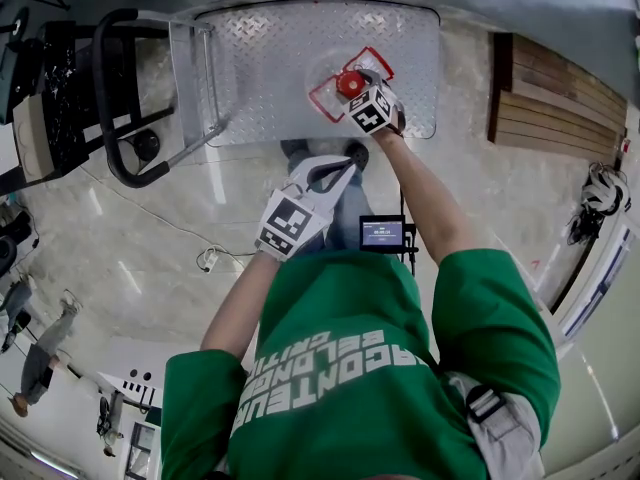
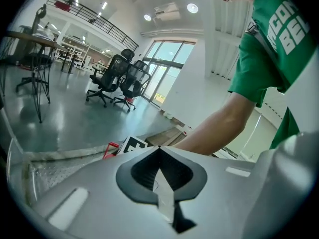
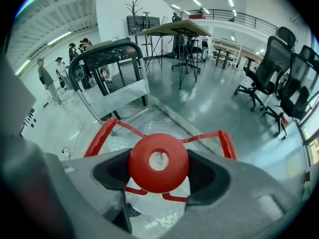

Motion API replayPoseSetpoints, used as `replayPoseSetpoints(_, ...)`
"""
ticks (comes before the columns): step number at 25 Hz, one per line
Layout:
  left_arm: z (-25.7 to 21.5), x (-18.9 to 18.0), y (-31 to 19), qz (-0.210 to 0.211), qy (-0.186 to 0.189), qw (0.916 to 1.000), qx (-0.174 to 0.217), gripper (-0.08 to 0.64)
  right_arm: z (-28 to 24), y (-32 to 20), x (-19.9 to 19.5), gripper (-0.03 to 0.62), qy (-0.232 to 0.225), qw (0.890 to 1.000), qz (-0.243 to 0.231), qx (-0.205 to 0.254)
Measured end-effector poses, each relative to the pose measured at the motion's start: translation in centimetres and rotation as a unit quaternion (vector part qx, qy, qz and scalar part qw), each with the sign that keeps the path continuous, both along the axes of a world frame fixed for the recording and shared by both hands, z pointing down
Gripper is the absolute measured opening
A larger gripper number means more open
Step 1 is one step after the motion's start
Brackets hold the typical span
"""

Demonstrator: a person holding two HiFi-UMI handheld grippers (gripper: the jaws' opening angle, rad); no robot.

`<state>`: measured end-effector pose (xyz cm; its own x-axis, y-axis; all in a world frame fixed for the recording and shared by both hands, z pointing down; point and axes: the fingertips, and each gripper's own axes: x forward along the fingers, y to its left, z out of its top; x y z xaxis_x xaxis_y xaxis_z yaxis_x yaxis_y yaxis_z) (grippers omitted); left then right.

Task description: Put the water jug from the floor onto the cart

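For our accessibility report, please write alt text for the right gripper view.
The right gripper is shut on the round red plastic cap of a clear water jug with a red handle frame, over the cart's silver diamond-plate metal deck.

Diamond-plate cart (image 1: 260, 78) on glossy floor (image 1: 130, 238), water jug (image 1: 349, 84) over deck

Head view steeply downward, gripper views close, sharing cart (image 1: 270, 78)
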<state>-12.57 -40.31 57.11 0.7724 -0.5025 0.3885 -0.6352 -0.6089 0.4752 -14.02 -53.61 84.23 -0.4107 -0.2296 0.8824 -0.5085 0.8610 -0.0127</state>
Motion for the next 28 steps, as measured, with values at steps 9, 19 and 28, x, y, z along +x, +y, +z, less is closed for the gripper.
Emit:
replayPoseSetpoints(9,-0.7,0.2,0.0,-0.005,-0.004,0.9999,0.012,0.015,1.2,1.2,0.4,0.303,0.01,1.0,-0.001,-0.023)
replayPoseSetpoints(19,-1.6,0.1,1.0,-0.015,-0.011,0.9994,0.029,0.015,-1.1,1.4,1.1,0.321,0.01,1.0,-0.01,-0.021)
replayPoseSetpoints(28,-5.1,0.0,-0.4,-0.039,-0.01,0.9969,0.067,0.015,-13.8,-0.7,4.0,0.309,-0.045,0.996,-0.017,0.076)
